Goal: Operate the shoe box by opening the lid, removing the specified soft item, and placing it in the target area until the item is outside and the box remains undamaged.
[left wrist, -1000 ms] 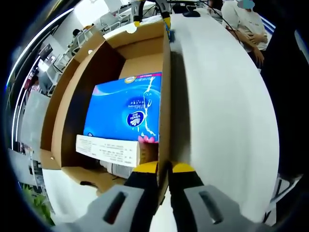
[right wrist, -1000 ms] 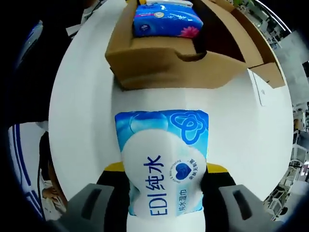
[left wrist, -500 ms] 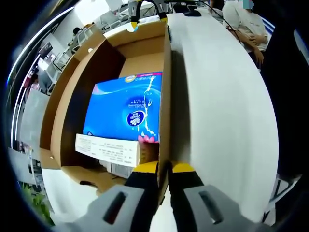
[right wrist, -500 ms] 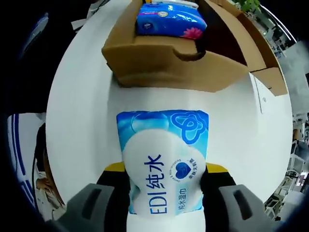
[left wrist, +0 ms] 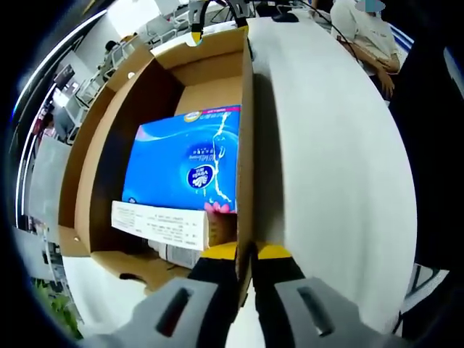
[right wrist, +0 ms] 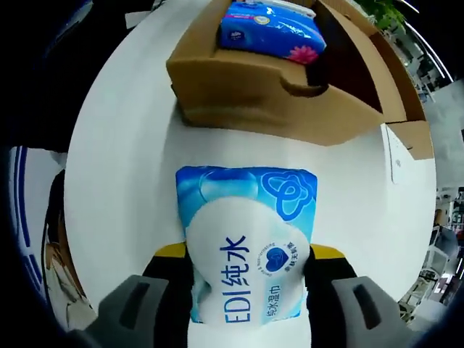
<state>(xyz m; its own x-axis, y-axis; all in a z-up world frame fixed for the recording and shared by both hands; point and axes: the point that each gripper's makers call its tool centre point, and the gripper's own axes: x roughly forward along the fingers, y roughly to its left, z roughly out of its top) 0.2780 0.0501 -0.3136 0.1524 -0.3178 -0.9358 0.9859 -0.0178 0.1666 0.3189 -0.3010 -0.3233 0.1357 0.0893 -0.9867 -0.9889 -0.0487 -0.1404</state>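
My right tongs [right wrist: 246,270] are closed on the wet wipes pack [right wrist: 246,243], one jaw pressed to each side of its near end. The pack is soft plastic, light blue along the far edge with a darker blue flower outline at the far right corner. A large white panel runs toward me, carrying blue characters, the letters "EDI" and a small dark blue heart. It lies flat and lengthwise along the tongs over the white counter [right wrist: 123,167], outside the box and just short of its near wall; whether it rests on the counter or is held just above it I cannot tell.

The shoe box [right wrist: 268,101] is plain brown cardboard with a thumb notch in the near wall. Its lid stands open on the right. I see no tears or crushing. A deep blue tissue pack [right wrist: 272,29] with a pink flower at one corner lies inside.

My left tongs [left wrist: 245,255] are pinched shut on the thin cardboard edge of the shoe box [left wrist: 248,145], a jaw on each face. The blue tissue pack [left wrist: 185,163] lies flat on the box floor, with a white printed label [left wrist: 156,225] at its near end. A seated person [left wrist: 366,36] is at the far right, beyond the counter [left wrist: 333,159].
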